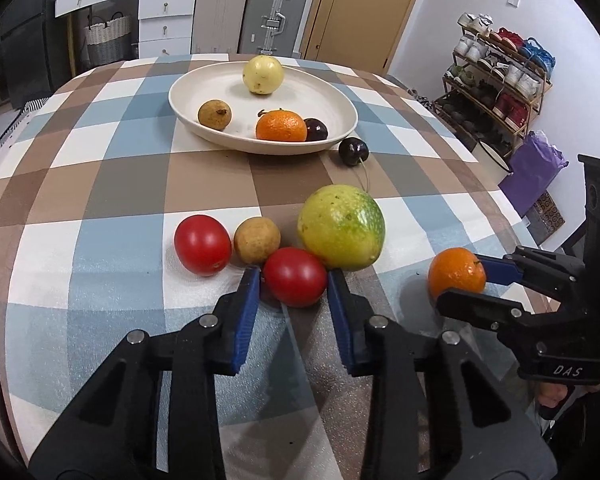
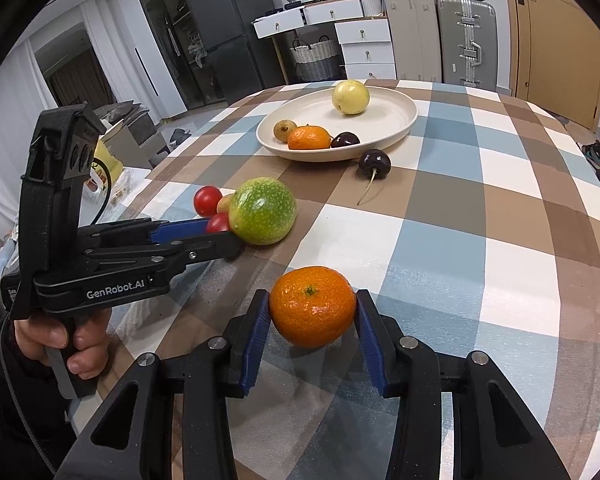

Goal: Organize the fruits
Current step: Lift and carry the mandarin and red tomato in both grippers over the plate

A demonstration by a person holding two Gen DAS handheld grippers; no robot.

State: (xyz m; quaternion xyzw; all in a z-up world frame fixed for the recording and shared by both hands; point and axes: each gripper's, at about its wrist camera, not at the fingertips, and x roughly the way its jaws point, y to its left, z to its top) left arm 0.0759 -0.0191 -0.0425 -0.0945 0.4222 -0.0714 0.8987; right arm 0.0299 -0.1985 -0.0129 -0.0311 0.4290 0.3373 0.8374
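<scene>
My left gripper [image 1: 294, 280] is shut on a red tomato [image 1: 295, 276] resting on the checked tablecloth. Beside it lie a second red tomato [image 1: 202, 244], a small brown fruit [image 1: 257, 240] and a large green-yellow fruit [image 1: 341, 227]. My right gripper [image 2: 313, 308] is shut on a mandarin [image 2: 313, 306], which also shows in the left wrist view [image 1: 456, 271]. A cream plate [image 1: 340, 100] further back holds a yellow fruit [image 1: 262, 74], a brown fruit [image 1: 215, 114], a mandarin [image 1: 281, 125] and a dark cherry [image 1: 316, 129]. Another dark cherry [image 1: 353, 151] lies just outside the plate.
The round table [image 2: 500, 208] has its edge close on the right in the left wrist view. A shoe rack [image 1: 500, 80] and a purple bag [image 1: 534, 168] stand beyond it. Suitcases [image 1: 274, 12] and white drawers [image 1: 164, 20] stand behind the table.
</scene>
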